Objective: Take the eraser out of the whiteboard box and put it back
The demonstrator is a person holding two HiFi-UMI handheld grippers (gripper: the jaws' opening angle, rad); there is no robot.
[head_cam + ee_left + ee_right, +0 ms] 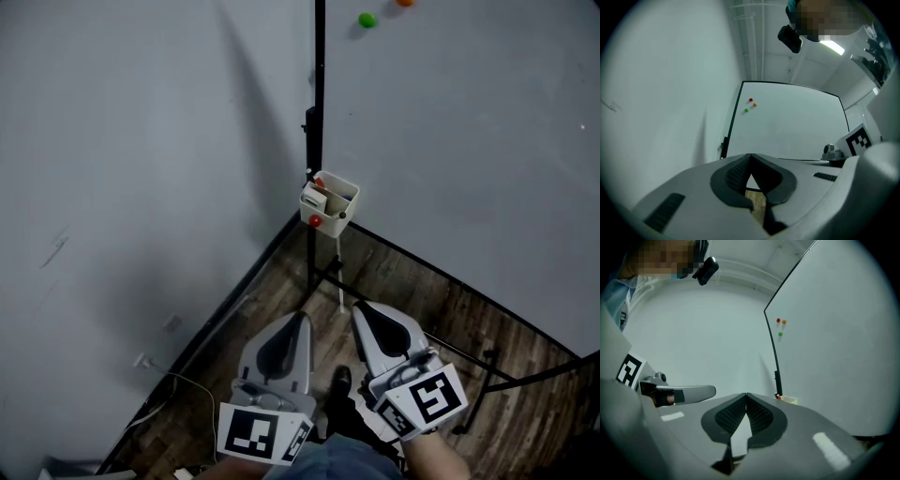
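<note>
Eraser (pixel 315 194) in whiteboard box (pixel 346 208), orient. unclear.

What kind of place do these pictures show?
Probably a meeting or teaching room, seen at a corner: a standing whiteboard with coloured magnets, a small box hung on its frame, and a wood floor.

No words, numbers or brand names can be read anywhere. The only signs are black-and-white square markers, block patterns rather than letters. One square marker (pixel 255 434) is on the cube of the left gripper (pixel 300 321), and another (pixel 433 396) is on the cube of the right gripper (pixel 364 309). Each shows again in the other gripper's view, at the right edge (pixel 858 139) and the left edge (pixel 629 371).
</note>
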